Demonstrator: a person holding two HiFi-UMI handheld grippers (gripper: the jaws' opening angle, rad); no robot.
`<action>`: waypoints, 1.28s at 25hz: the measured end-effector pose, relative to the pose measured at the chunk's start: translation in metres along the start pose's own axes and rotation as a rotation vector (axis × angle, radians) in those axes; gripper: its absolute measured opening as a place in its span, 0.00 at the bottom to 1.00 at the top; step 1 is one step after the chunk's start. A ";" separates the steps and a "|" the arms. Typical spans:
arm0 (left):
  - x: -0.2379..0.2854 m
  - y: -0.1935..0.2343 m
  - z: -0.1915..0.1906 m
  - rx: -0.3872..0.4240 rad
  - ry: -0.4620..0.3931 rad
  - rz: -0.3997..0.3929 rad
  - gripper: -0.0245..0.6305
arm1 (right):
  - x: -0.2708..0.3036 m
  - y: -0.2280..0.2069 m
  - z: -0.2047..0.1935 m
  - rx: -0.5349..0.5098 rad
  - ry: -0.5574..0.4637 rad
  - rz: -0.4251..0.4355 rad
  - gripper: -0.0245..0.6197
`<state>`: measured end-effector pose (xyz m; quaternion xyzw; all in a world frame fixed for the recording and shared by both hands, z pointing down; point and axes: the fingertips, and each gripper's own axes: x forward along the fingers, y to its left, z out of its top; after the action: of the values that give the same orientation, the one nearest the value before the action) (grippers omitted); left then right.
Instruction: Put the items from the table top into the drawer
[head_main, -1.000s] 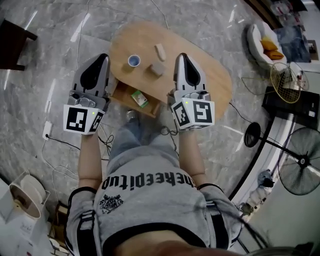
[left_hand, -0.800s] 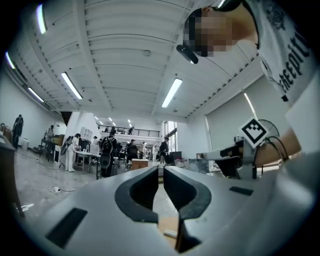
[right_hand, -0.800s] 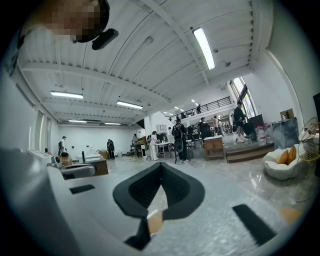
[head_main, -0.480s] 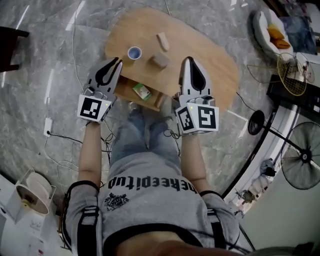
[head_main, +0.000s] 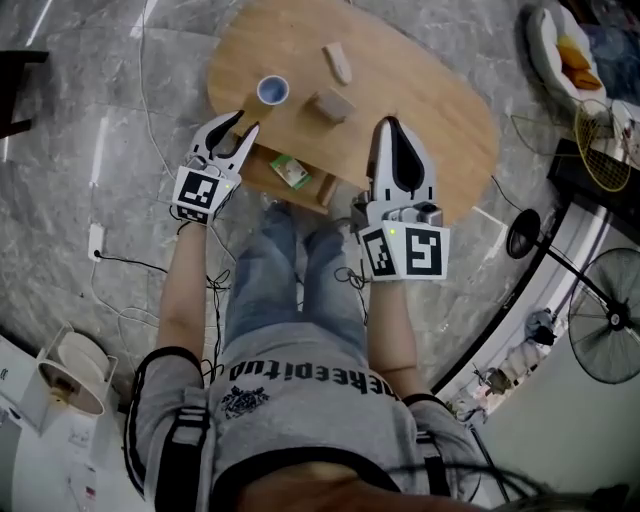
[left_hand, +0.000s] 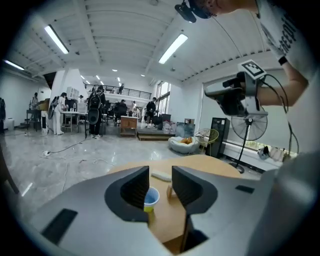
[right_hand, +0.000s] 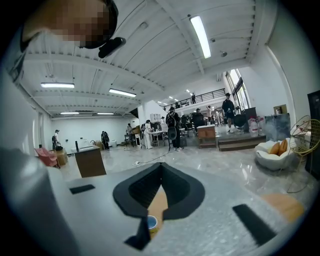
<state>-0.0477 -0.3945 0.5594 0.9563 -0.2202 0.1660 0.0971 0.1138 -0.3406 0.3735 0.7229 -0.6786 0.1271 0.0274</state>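
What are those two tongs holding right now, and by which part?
Nothing. The left tongs have just been opening, with nothing between them; the blue cup stands farther off on the table. The right tongs are shut and empty.
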 end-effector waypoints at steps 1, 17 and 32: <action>0.004 0.001 -0.012 0.001 0.020 -0.008 0.22 | 0.001 -0.001 -0.004 0.003 0.002 -0.001 0.05; 0.081 0.030 -0.144 0.051 0.203 -0.042 0.41 | 0.001 -0.032 -0.068 0.003 0.041 -0.054 0.05; 0.139 0.042 -0.182 0.057 0.240 -0.045 0.47 | -0.007 -0.052 -0.111 0.016 0.110 -0.111 0.05</action>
<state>0.0013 -0.4385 0.7830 0.9367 -0.1806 0.2833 0.0990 0.1491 -0.3060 0.4857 0.7517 -0.6338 0.1701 0.0657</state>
